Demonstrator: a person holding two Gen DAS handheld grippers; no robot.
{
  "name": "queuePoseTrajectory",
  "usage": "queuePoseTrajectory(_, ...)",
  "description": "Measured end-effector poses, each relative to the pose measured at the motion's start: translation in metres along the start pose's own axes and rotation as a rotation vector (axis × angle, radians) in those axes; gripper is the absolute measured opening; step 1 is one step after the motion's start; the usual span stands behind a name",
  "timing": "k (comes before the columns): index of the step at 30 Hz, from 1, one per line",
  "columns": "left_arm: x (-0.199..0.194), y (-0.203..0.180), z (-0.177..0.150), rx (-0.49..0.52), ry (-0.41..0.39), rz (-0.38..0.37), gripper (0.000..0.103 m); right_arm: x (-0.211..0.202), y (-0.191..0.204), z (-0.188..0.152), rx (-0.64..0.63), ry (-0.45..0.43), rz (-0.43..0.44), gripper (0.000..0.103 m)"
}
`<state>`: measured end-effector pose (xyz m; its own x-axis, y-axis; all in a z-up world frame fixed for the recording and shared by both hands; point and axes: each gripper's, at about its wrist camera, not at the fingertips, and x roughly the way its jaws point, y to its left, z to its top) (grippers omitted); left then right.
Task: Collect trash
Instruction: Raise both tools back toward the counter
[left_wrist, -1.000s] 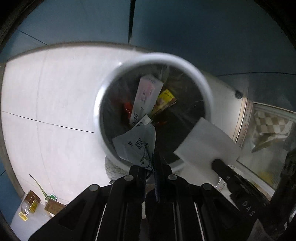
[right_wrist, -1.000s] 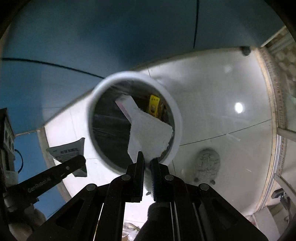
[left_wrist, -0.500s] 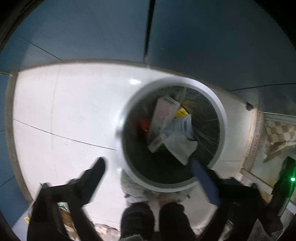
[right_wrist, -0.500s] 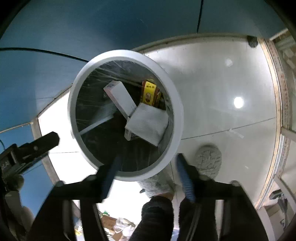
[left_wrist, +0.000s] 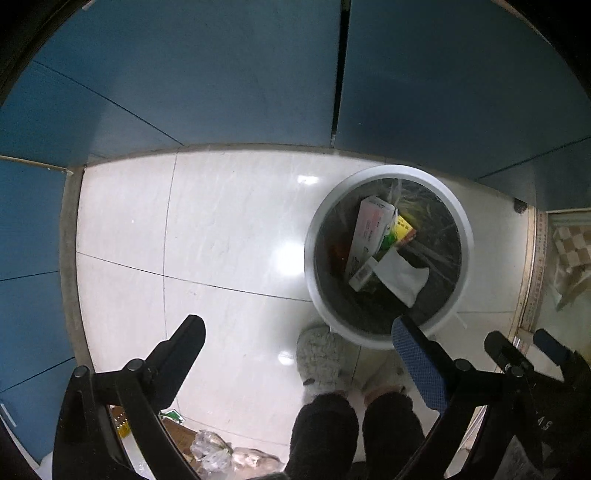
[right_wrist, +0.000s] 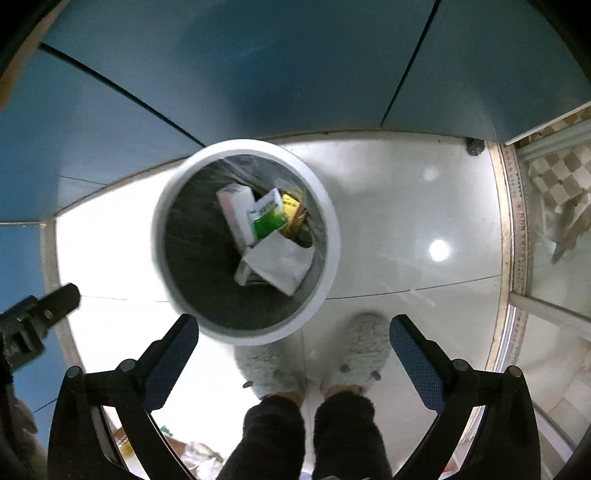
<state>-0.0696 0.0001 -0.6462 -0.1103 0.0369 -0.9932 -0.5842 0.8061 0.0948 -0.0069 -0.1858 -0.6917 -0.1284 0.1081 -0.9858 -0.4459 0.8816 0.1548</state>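
The left hand-held gripper (left_wrist: 297, 330) is seen at the bottom of the left wrist view with its fingers spread wide apart and nothing between them. The right hand-held gripper (right_wrist: 293, 330), at the bottom of the right wrist view, has its jaws opening, close to full spread, and nothing is held there either. Both are pointed down at the floor (left_wrist: 221, 229).

Just beyond the fingertips the white-rimmed bin (right_wrist: 325, 206) is found, lined with a clear bag; it lies right of centre in the left view and left of centre in the right view. The person's fluffy slippers (right_wrist: 365, 347) stand just beside its near rim.

A likely slip is judged to be the bin being knocked by a foot or by a swinging finger, since the rim sits close to both. More litter appears at the lower left edge of the left view: a crumpled plastic bag (left_wrist: 214, 452) and cardboard pieces (left_wrist: 177, 435). It could be overlooked, being partly hidden behind the left finger.

Inside the bin a white folded paper (right_wrist: 280, 262) lies on top, leaning on a pale pink-and-white carton (right_wrist: 236, 214), with a green-and-white packet (right_wrist: 267, 218) and a yellow packet (right_wrist: 291, 206) behind. The thin paper could be lifted out by a draught.
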Motion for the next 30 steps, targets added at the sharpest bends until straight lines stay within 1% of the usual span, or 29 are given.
queuePoseTrajectory(4, -0.031, -0.002, -0.01, 0.021, -0.025, 0.004, 0.103, -0.035, 0.003, -0.008, -0.017, -0.018, -0.004, 0.103)
queuePoseTrajectory(8, -0.072, -0.005, -0.021, 0.037, -0.048, -0.02, 0.103, -0.089, 0.008, -0.017, -0.037, -0.052, -0.01, 0.103)
queuePoseTrajectory(11, -0.108, -0.008, -0.032, 0.054, -0.069, -0.033, 0.103, -0.136, 0.012, -0.023, -0.05, -0.088, -0.02, 0.103)
queuePoseTrajectory(12, -0.124, -0.009, -0.036, 0.056, -0.081, -0.041, 0.103, -0.157, 0.013, -0.025, -0.052, -0.102, -0.018, 0.103)
queuePoseTrajectory(14, -0.152, -0.009, -0.043, 0.066, -0.103, -0.054, 0.103, -0.185, 0.013, -0.03, -0.055, -0.116, -0.012, 0.103)
queuePoseTrajectory(20, -0.231, -0.001, -0.063, 0.068, -0.144, -0.084, 0.103, -0.296, 0.018, -0.049, -0.058, -0.181, -0.007, 0.103)
queuePoseTrajectory(23, -0.273, 0.005, -0.074, 0.066, -0.184, -0.085, 0.103, -0.344, 0.021, -0.061, -0.059, -0.208, -0.004, 0.103)
queuePoseTrajectory(27, -0.318, 0.016, -0.087, 0.077, -0.229, -0.092, 0.103, -0.407, 0.026, -0.081, -0.064, -0.244, -0.003, 0.103)
queuePoseTrajectory(30, -0.346, 0.022, -0.095, 0.094, -0.253, -0.096, 0.103, -0.444, 0.034, -0.095, -0.088, -0.259, -0.004, 0.103)
